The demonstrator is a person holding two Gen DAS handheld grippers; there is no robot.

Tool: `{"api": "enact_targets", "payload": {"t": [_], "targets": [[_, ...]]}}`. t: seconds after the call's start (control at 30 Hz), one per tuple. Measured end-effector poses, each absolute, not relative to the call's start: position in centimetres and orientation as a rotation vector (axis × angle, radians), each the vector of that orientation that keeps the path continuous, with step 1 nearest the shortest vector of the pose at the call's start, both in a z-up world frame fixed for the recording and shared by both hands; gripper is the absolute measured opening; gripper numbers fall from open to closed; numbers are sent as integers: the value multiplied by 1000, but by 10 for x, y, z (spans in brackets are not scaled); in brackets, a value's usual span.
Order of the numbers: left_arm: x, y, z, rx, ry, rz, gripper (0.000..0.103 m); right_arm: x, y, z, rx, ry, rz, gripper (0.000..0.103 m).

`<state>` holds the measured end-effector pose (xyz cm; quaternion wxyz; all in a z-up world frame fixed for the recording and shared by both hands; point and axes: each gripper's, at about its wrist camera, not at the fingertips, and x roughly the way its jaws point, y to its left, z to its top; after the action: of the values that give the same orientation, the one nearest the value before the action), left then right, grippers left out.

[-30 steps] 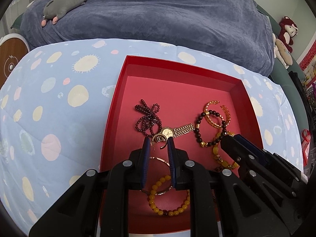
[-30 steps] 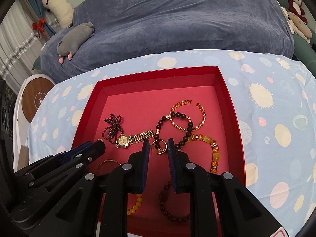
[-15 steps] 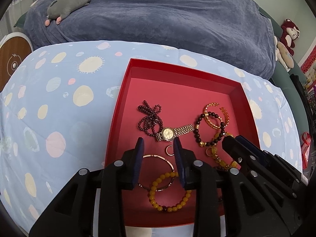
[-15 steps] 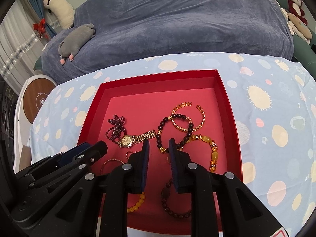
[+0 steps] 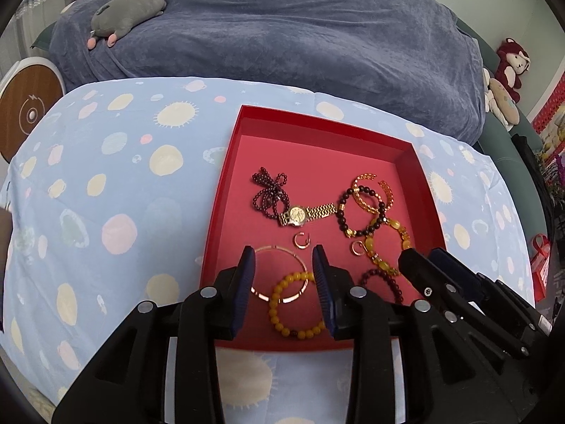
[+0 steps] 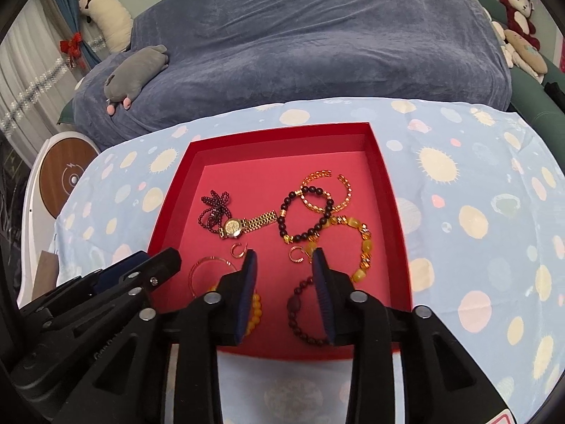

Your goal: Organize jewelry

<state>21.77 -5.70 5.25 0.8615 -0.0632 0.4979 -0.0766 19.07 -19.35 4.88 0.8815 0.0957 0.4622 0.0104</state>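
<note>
Grippers nearest: left gripper (image 5: 282, 258) w/ fingers spread wide, nothing between them, over near end of red tray (image 5: 226, 190); right gripper (image 6: 284, 259) likewise spread wide & empty, just beside it to the right. Behind left fingers, thin gold bangle (image 5: 279, 272) & yellow bead bracelet (image 5: 295, 305), overlapping, both partly hidden by finger pads. Dark red bead bracelet (image 6: 305, 312) near front wall, half covered by right finger. Two small gold open rings further in: one (image 5: 302, 240) just past left fingertips, other (image 6: 296, 254) close to right fingertips; detail too small to make out. Mid-tray: gold watch (image 5: 305, 213), long axis across tray, face at left end, strap running right & slightly away. Touching face, dark purple bead strand (image 5: 270, 192) bunched in loops. Right of strap, dark bead bracelet (image 6: 305, 213) overlapping gold open cuff (image 6: 326, 190), gap facing far wall; amber stone bracelet (image 6: 363, 247) by right wall. Tray on pale blue cloth w/ spots & suns (image 5: 116, 183). Beyond: blue-grey sofa cover (image 6: 317, 46), grey plush (image 6: 136, 69), red plush (image 6: 519, 3) at far right, cut off by lens edge.
</note>
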Motion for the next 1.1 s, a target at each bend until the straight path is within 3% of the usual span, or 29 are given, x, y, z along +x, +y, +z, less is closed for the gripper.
{"api": "enact_targets", "payload": {"t": [0.37,0.57,0.7,0.9,1.0,1.1], "targets": [[165,-52,59,-114,1037,-153,32,134,-190,50,169,973,-8,39],[143,-50,59,-96,1034,-136,38,114,-193,50,184,982,-18,40],[133,-48,59,-85,1027,-117,47,103,-197,51,191,970,-37,51],[124,-47,56,-69,1035,-111,48,93,-202,48,191,972,-57,53],[120,-46,56,-61,1030,-92,59,88,-203,47,184,966,-69,60],[116,-46,56,-52,1025,-84,63,85,-202,46,172,968,-71,66]]}}
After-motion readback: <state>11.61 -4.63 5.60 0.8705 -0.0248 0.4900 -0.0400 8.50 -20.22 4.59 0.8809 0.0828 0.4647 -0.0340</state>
